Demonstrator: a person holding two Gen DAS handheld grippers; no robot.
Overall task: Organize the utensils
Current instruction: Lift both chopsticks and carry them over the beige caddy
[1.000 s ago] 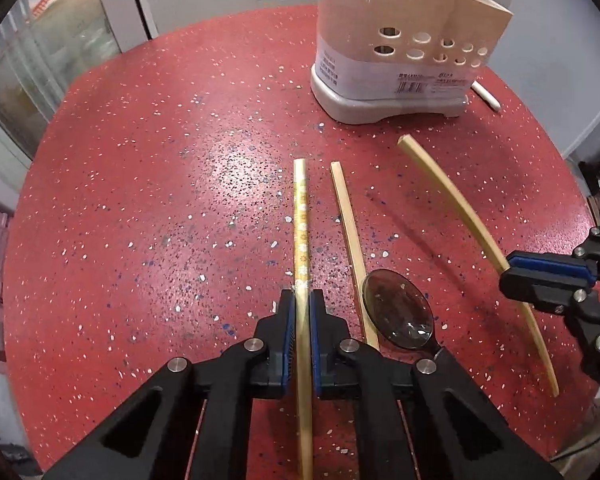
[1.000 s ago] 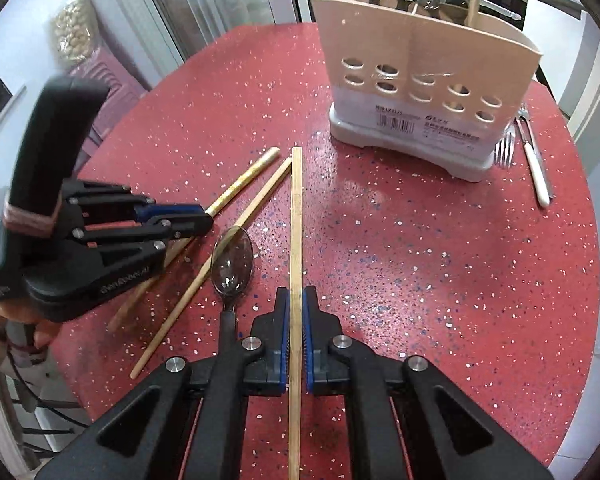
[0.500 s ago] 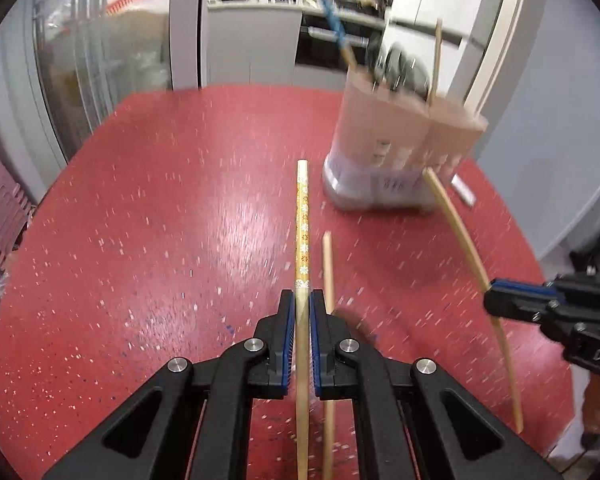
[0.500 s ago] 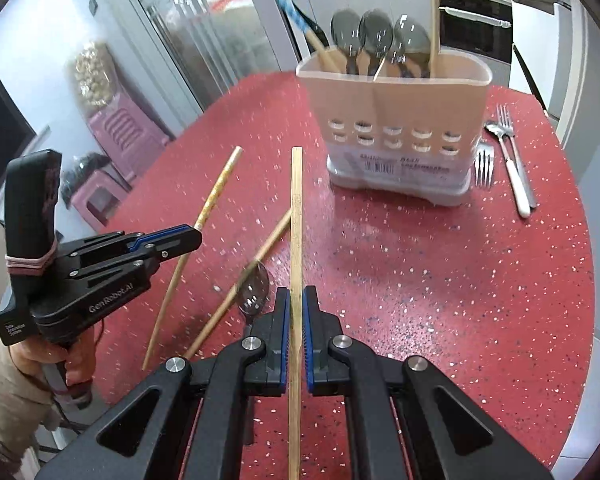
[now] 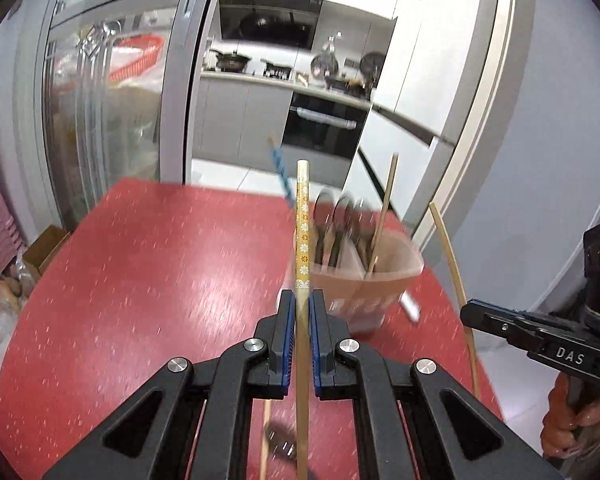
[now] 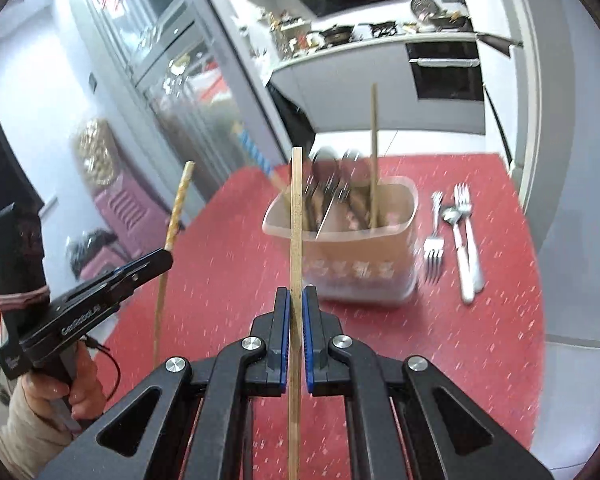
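L gripper (image 5: 303,332): jaws pinching the patterned chopstick (image 5: 302,232) at abt mid-length, stick running straight fwd along the jaw axis, tip raised off the bench (image 5: 148,280). R gripper (image 6: 295,330): jaws pinching the plain chopstick (image 6: 296,216) same way, long axis in line w/ the jaws, tip up.

Utensil holder (image 6: 364,256) stands on the bench ahead of both grippers; in L view it sits fwd & slightly to the right of the stick tip, in R view fwd & slightly right also. Already holds spoons (image 6: 332,188), one upright chopstick (image 6: 373,152), a blue-striped stick (image 5: 280,176). Frames motion-blurred, compartment walls hard to read.

Forks (image 6: 434,240) & a white-handled utensil (image 6: 466,264) lie on the bench just right of the holder. One loose chopstick (image 5: 265,440) + dark blurred thing (spoon?) low under L jaws.

Judgement: mid-carry. Key relation: both sticks point roughly horiz-up, holder opening faces up, so each needs tipping to near vertical over the rim before release. R gripper looks nearer to holder. Risk: tips clash w/ spoon heads.
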